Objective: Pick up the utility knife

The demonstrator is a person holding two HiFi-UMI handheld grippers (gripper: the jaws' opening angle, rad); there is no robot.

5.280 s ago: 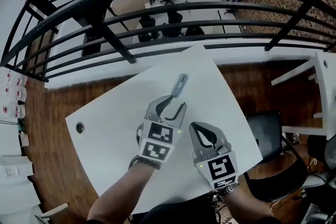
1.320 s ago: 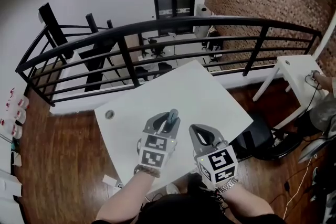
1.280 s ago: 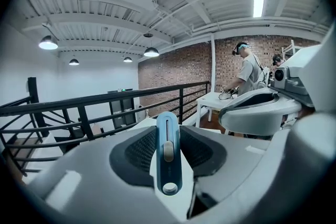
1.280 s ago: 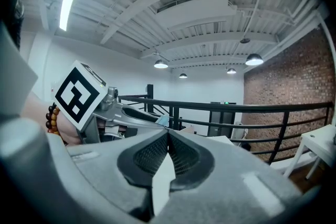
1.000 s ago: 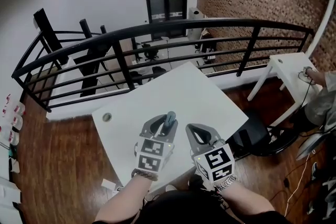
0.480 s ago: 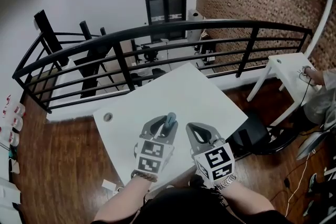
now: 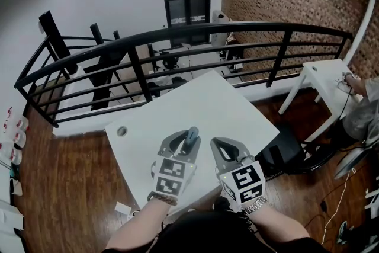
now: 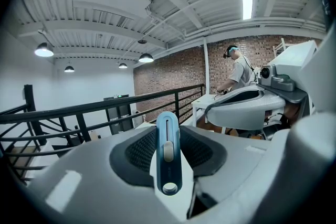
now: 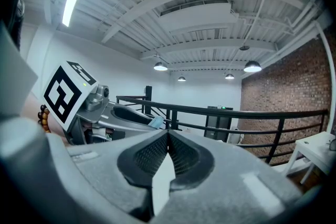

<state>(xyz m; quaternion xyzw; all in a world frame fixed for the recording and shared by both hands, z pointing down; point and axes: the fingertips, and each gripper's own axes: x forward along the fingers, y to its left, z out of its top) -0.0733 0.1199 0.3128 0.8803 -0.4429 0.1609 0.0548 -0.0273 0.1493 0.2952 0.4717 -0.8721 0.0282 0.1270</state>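
Observation:
The utility knife (image 7: 191, 137) is a slim blue-grey bar with a slider and a hole at its end. It is clamped between the pads of my left gripper (image 7: 188, 139), held above the white table (image 7: 225, 105). In the left gripper view the utility knife (image 8: 168, 152) stands upright between the two dark pads, its hole end toward the camera. My right gripper (image 7: 222, 149) hovers just right of the left one, shut with nothing in it. The right gripper view shows its pads (image 9: 181, 153) meeting at the tip, and the knife's blue end (image 9: 156, 122) shows at the left.
The table has a round grommet hole (image 7: 122, 131) near its left corner. A black railing (image 7: 177, 38) runs behind it. A black chair (image 7: 285, 152) stands at the table's right side. A second white table (image 7: 323, 73) and a person (image 7: 362, 101) are at the far right.
In the earliest frame the knife lay on the table between the left gripper's open jaws; now it is clamped and held up. Over the last second both grippers stay still.

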